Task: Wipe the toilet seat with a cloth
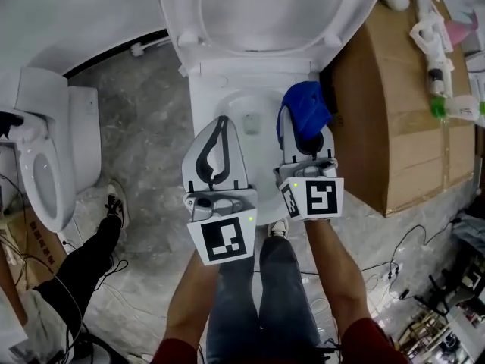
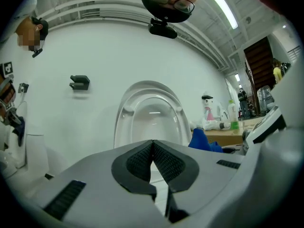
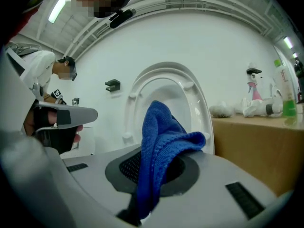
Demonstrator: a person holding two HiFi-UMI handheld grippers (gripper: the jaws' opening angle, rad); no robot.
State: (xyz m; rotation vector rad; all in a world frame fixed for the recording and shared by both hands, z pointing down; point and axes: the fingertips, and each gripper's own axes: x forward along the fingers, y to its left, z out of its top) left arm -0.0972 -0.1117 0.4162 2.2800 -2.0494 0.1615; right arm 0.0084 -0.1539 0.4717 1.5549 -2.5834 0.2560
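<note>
A cardboard box (image 1: 402,127) stands just beside the toilet bowl (image 1: 220,89) on its right and carries bottles (image 1: 439,89) on top. A second toilet (image 1: 45,165) sits well apart to the left, with another person's dark-trousered leg (image 1: 83,264) near it, and cables (image 1: 394,264) trail over the grey floor. The toilet seat (image 1: 182,21) is white and glossy and is raised upright against the wall with the lid. The left gripper (image 1: 220,127) hangs over the bowl with its jaws pressed together on nothing. The right gripper (image 1: 303,146) beside it pinches a blue knitted cloth (image 1: 307,108), which is bunched and flops over the jaw tips.
</note>
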